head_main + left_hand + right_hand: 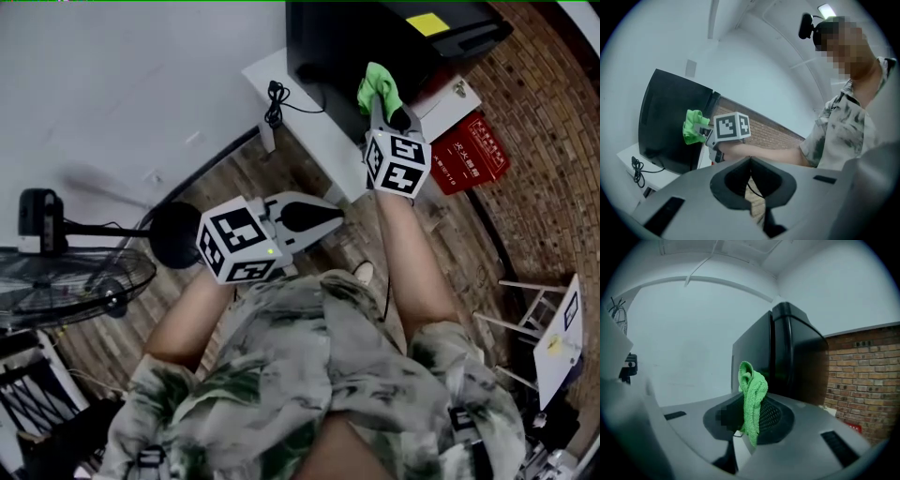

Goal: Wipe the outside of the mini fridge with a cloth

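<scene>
Right tongs [748,420] clamped on a green cloth [753,392], close to the black mini fridge [799,357]; left tongs [750,164] closed on nothing, well apart from the fridge.

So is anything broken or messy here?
Nothing looks broken or spilled. The mini fridge stands upright on its white stand, and the green cloth is pinched in the right gripper. Only a black cord lies bunched beside the fridge.

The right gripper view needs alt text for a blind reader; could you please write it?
The right gripper is shut on a green cloth that stands up between its jaws. Behind it is a black fridge, with white wall at left and brick wall at right.
</scene>
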Tool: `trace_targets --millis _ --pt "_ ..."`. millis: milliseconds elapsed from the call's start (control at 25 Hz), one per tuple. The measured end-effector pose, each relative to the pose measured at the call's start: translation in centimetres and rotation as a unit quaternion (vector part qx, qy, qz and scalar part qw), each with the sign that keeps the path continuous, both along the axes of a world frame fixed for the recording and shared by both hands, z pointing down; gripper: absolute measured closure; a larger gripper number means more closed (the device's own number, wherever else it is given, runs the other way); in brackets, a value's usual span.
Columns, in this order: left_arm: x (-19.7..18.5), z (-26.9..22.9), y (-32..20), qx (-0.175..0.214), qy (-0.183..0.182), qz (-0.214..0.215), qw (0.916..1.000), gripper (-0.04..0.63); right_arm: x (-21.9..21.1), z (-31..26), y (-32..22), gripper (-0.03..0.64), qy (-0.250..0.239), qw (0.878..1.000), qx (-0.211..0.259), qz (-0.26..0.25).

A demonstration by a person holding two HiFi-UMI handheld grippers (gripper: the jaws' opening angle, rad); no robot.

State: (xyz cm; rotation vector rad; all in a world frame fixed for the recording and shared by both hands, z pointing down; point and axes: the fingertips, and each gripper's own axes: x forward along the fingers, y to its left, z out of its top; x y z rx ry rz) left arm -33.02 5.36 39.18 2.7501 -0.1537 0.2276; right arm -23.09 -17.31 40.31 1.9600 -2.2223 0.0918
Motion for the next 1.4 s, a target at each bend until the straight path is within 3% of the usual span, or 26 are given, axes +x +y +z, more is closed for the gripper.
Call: trace_targets --millis 480,560,720,880,1000,1160,1400 --pt "-1.2 0.4 -1.3 -0.007 0.003 0.001 1.0 0.572 0.3 13.1 -1.6 0.554 -0.003 0.991 -0.129 0.029" --pt "-1.4 0.3 -1.6 -0.009 0.008 0.003 0.9999 0.572 -0.5 11.6 -2.0 0.554 -0.01 0.993 -0.114 0.024" --pt "-1.5 0.2 -2.2 -0.009 0.013 0.004 0.9999 0.572 -3.2 3.3 -3.4 0.554 -0.025 0.999 -0.029 -0.002" --pt "-1.9 0.0 -2.7 -0.005 0.017 0.0 0.9998 0.572 -5.3 -5.0 -4.9 0.554 -0.037 0.998 0.051 -0.015" --pt "-2.0 -0.2 -3.1 -0.003 0.021 -0.001 0.9998 0.572 -5.7 -8.9 -5.8 0.554 -0.047 0.995 0.087 -0.013" --pt "-2.5 -0.1 -3.2 -0.003 0.023 -0.002 0.9997 0.572 -5.5 -10.9 -6.5 0.554 -0.066 0.992 0.104 -0.001" --pt "-3.0 -0.1 -3.4 -0.004 0.021 -0.004 0.9998 0.571 -4.8 -7.7 -7.0 0.554 -0.078 0.994 0.074 0.016"
